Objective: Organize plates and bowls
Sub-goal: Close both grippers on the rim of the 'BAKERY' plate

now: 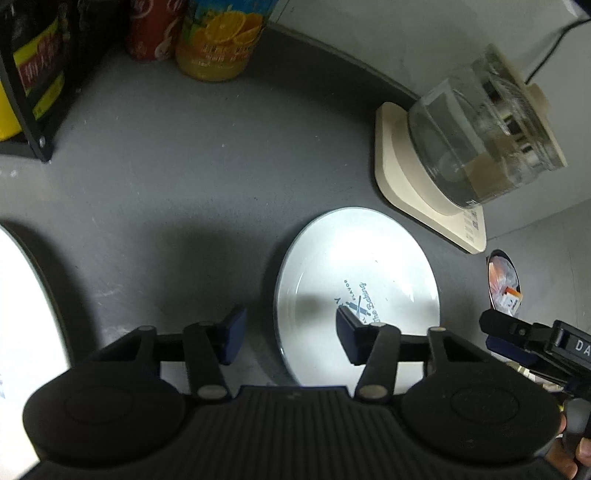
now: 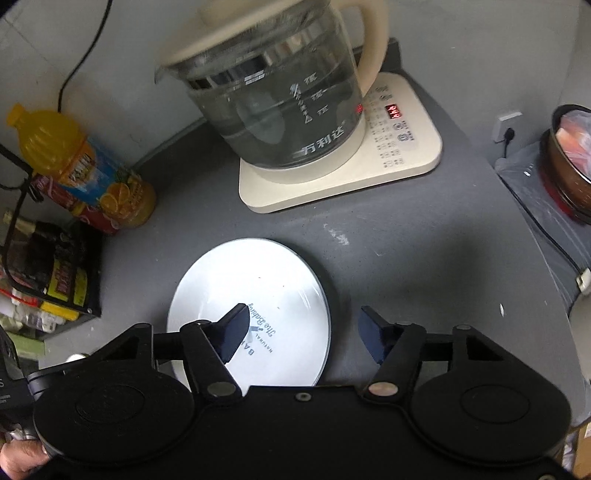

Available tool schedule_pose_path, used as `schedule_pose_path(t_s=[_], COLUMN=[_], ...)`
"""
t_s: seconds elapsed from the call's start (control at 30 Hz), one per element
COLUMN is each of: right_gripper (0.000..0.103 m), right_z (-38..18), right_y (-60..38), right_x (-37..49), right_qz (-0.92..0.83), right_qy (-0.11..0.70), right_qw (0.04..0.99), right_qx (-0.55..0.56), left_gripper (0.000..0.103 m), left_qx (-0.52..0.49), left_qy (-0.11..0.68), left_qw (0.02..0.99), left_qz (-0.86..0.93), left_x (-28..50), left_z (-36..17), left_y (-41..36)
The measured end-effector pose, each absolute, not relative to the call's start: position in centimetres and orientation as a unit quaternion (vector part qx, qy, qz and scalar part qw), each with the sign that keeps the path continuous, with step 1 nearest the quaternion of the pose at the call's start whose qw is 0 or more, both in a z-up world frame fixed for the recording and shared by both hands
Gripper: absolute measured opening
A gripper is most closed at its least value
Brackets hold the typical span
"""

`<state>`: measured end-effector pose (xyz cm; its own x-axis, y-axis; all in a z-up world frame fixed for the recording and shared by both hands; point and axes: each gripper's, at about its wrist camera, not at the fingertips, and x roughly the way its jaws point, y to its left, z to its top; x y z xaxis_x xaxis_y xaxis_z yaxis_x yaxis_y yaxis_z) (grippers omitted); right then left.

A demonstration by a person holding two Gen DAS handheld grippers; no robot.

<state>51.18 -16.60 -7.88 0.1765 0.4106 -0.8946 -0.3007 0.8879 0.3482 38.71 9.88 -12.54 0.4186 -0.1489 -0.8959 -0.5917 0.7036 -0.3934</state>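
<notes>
A white plate [image 1: 369, 254] [image 2: 258, 273] with blue lettering lies flat on the grey counter [image 1: 166, 184]. My left gripper [image 1: 291, 338] points down at the plate's left rim. One fingertip is over the plate and the other over the bare counter, with the pads apart and not pressing on anything. My right gripper [image 2: 303, 332] straddles the plate's right rim the same way, jaws apart, and part of it shows in the left wrist view too [image 1: 517, 332]. A second white plate [image 1: 22, 332] shows at the far left edge.
A glass kettle [image 2: 280, 99] on a cream base [image 2: 399, 155] stands behind the plate. An orange juice bottle [image 2: 81, 166], a red can [image 1: 155, 33] and a black rack [image 2: 55, 280] of packets stand at the left. A brown bowl [image 2: 569, 166] sits at the right.
</notes>
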Motion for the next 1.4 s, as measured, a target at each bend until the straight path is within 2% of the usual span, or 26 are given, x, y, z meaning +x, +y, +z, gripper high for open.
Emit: schedule_pose_path(t_s=[0.2, 0.33, 0.47, 0.67, 0.73, 0.8, 0.87, 1.2, 1.4], right_gripper=[0.061, 0.056, 0.054, 0.040, 0.029, 0.023, 0.018, 0.010, 0.010], right_z=[-9.7, -10.9, -12.1, -14.1, -14.7, -14.8, -14.9, -12.9, -10.9], right_y=[-15.6, -15.0, -14.3, -13.6, -13.3, -13.3, -13.3, -13.9, -13.4], right_x=[53.0, 54.1, 54.9, 55.4, 55.3, 55.3, 55.2, 55.5, 55.0], right_qz=[0.249, 0.261, 0.267, 0.274, 0.274, 0.276, 0.281, 0.297, 0.304], right_qy=[0.619, 0.632, 0.647, 0.668, 0.673, 0.670, 0.670, 0.645, 0.622], right_qw=[0.745, 0.730, 0.714, 0.692, 0.687, 0.689, 0.687, 0.704, 0.721], right_qx=[0.017, -0.001, -0.012, -0.018, -0.019, -0.018, -0.014, 0.011, 0.021], left_gripper=[0.040, 0.038, 0.031, 0.023, 0.023, 0.022, 0.013, 0.010, 0.010], left_qx=[-0.383, -0.400, -0.414, -0.411, -0.403, -0.396, -0.392, -0.391, -0.375], left_qy=[0.518, 0.520, 0.518, 0.522, 0.526, 0.529, 0.534, 0.530, 0.519], left_qw=[0.747, 0.732, 0.725, 0.723, 0.725, 0.728, 0.726, 0.736, 0.754], left_qz=[0.167, 0.184, 0.185, 0.186, 0.187, 0.183, 0.183, 0.155, 0.145], left_x=[38.7, 38.6, 39.0, 39.7, 40.0, 40.1, 40.1, 40.4, 39.9], left_z=[-14.1, -15.1, -15.7, -15.7, -15.6, -15.5, -15.6, -14.6, -13.1], left_y=[9.8, 9.9, 9.6, 9.4, 9.2, 9.2, 9.3, 10.6, 11.4])
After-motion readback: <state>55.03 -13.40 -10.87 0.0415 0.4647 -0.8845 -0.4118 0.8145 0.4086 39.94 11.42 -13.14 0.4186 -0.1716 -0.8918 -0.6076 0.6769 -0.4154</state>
